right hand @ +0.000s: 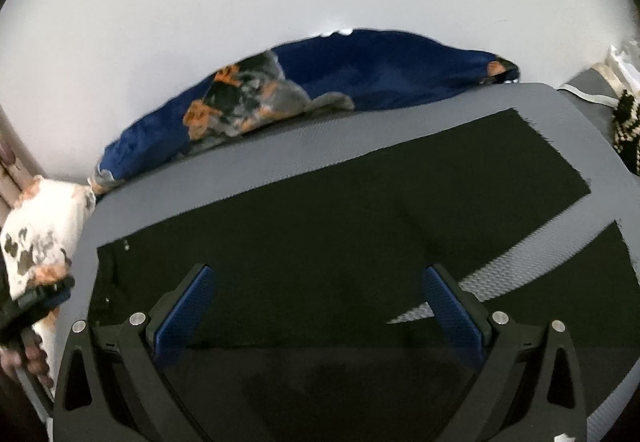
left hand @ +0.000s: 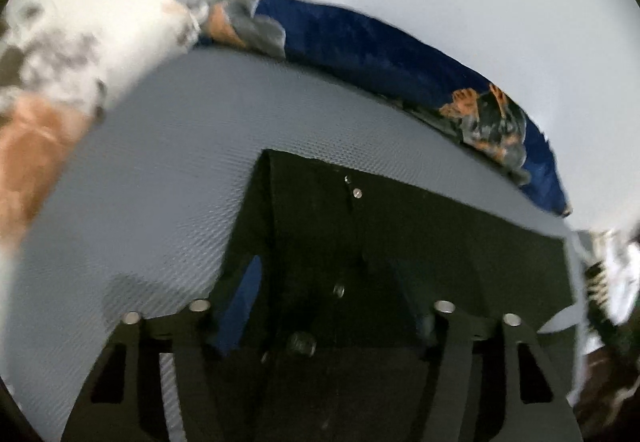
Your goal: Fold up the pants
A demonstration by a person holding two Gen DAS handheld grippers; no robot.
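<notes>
Black pants (left hand: pixel 400 234) fill the left tool (left hand: pixel 328 306), waistband corner between its half-closed fingers; whether they pinch it I cannot tell. Right tool (right hand: pixel 320 306) hovers spread apart over the pants (right hand: pixel 320 226), flat on the grey bench (right hand: pixel 200 186) for folding.

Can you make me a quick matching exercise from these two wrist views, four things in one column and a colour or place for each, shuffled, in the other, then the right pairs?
Things:
1. pants
2. mat
3. blanket
4. right gripper

Descriptions:
A. grey and textured, lying under the dark garment
B. black, spread flat
C. blue pads, jaws wide apart over the black cloth
D. dark blue with orange and grey patches, bunched along the far edge by the wall

Pairs: 1-B, 2-A, 3-D, 4-C
</notes>
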